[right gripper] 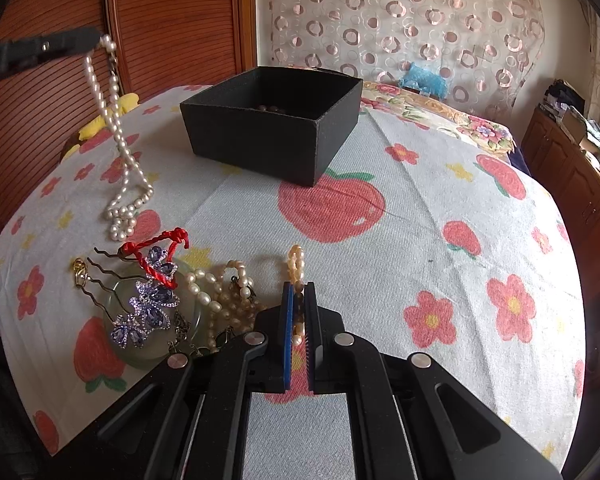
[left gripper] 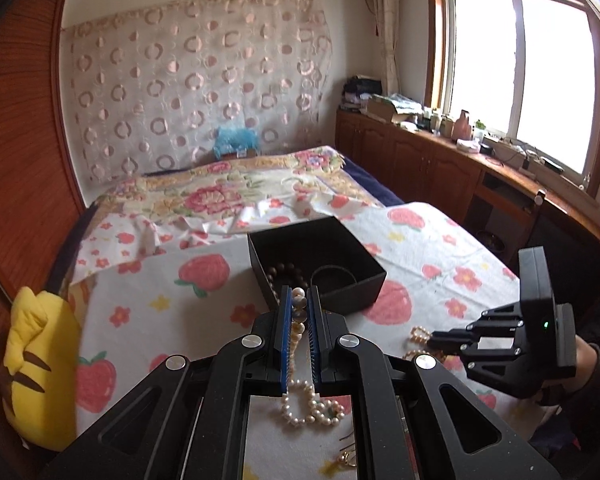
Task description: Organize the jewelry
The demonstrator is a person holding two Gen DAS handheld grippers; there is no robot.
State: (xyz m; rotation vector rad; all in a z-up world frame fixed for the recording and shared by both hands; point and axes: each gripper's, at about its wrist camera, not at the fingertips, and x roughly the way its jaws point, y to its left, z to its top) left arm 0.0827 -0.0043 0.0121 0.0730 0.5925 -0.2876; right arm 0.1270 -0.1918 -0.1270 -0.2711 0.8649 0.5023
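A black open box (left gripper: 320,264) (right gripper: 272,124) stands on the strawberry-print cloth and holds brown beads (left gripper: 286,270) and a dark ring. My left gripper (left gripper: 299,294) is shut on a white pearl necklace (left gripper: 304,404) (right gripper: 118,132) and lifts it above the cloth, its lower end still lying there. My right gripper (right gripper: 299,286) (left gripper: 434,336) is shut on a cream pearl bracelet (right gripper: 296,260) low over the cloth. Beside it lie a pile of cream pearls (right gripper: 224,300), a purple rhinestone hairpin (right gripper: 146,304), a jade disc (right gripper: 140,344) with red cord and a gold pendant (right gripper: 80,272).
The cloth (right gripper: 440,232) covers a raised surface in front of a bed (left gripper: 228,192). A yellow plush toy (left gripper: 40,364) sits at the left edge. Wooden wardrobe doors (right gripper: 160,20) stand to the left, low cabinets (left gripper: 428,156) under the window to the right.
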